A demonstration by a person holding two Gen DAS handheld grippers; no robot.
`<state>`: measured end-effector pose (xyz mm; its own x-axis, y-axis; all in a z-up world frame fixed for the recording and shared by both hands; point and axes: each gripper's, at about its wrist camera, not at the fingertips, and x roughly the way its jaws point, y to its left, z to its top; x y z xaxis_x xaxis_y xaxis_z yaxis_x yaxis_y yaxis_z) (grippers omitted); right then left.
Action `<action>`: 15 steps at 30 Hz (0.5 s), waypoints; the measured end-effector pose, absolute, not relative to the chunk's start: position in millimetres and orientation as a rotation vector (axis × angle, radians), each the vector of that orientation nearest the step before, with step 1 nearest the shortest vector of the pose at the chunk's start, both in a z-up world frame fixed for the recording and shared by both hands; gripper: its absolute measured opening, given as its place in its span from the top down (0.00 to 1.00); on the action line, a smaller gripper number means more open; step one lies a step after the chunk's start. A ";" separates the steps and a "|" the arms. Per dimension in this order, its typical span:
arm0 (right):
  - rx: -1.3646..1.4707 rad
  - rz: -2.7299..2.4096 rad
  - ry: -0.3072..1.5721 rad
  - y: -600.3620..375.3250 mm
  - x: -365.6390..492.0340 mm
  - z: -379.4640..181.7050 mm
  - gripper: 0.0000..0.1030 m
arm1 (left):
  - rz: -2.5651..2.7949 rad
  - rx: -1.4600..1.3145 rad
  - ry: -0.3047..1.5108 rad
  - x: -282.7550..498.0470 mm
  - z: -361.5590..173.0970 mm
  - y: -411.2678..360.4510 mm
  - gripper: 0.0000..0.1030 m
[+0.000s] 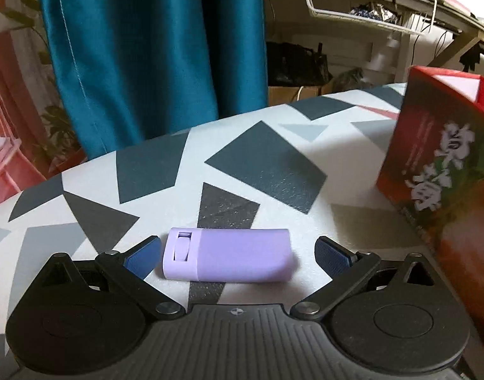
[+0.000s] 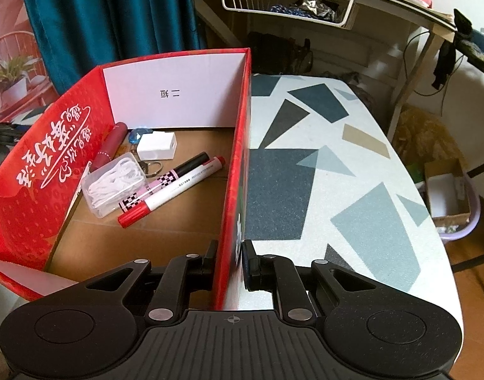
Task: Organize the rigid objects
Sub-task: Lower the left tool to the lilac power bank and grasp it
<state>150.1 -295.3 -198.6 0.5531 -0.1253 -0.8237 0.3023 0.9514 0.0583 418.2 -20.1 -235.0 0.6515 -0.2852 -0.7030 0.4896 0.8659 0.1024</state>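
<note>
Lilac plastic marks the small case (image 1: 226,258) lying flat on the counter (image 1: 185,171), lengthwise between the two blue pads of the left tongs (image 1: 237,255). Those tongs are spread as wide as they go; each pad stands just off an end of the case and neither presses on it. The case's slider end faces the pad on the left of the view. To the right of these tongs stands the red box (image 1: 438,171), close by but apart from the case.

The right tongs (image 2: 229,259) are pinched onto the near right wall of the red box (image 2: 232,171), one finger inside and one outside, with the cardboard clamped between them. Ahead and left of these tongs, on the box's brown floor, lie a red marker (image 2: 166,191), a black marker (image 2: 169,177) touching it alongside, a clear case of white cord (image 2: 113,183), a white adapter (image 2: 156,146), a dark red tube (image 2: 110,142), a blue gem-like piece (image 2: 137,135) and a key ring (image 2: 153,167). To the right of these tongs the patterned counter is bare of task items.
</note>
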 end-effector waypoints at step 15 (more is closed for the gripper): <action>0.177 -0.262 0.968 -294.0 150.5 -197.9 0.88 | -0.357 0.299 0.750 407.3 -241.1 -20.5 0.13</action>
